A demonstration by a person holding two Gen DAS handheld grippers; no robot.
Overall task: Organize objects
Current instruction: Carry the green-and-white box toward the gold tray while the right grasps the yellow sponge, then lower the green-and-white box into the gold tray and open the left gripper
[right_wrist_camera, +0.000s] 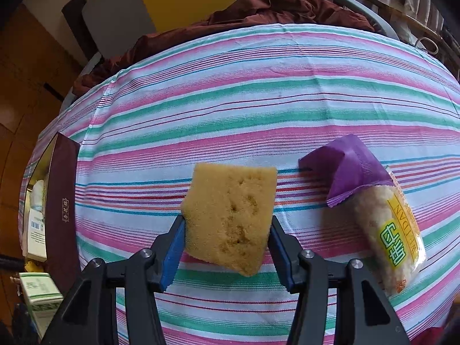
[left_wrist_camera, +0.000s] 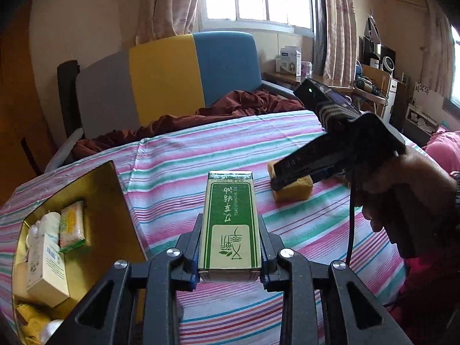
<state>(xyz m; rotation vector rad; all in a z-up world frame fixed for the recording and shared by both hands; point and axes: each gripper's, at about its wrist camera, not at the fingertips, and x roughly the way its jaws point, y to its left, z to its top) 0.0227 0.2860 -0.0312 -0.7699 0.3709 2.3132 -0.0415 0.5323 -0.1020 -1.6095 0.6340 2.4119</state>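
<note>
My left gripper [left_wrist_camera: 230, 247] is shut on a green and white carton [left_wrist_camera: 230, 224] and holds it above the striped cloth [left_wrist_camera: 302, 230], just right of the gold-lined box [left_wrist_camera: 115, 189]. My right gripper [right_wrist_camera: 227, 244] is shut on a yellow sponge [right_wrist_camera: 230, 215], gripped by its sides over the cloth. In the left wrist view the right gripper [left_wrist_camera: 276, 184] and sponge [left_wrist_camera: 296, 189] show at right. The carton also shows at the lower left of the right wrist view [right_wrist_camera: 40, 293].
The gold-lined box holds a white carton [left_wrist_camera: 46, 270], a green-yellow packet [left_wrist_camera: 72, 224] and other small items. A snack packet with a purple end [right_wrist_camera: 371, 210] lies on the cloth right of the sponge. A brown blanket [left_wrist_camera: 218, 109] and a colourful chair [left_wrist_camera: 172, 72] are behind.
</note>
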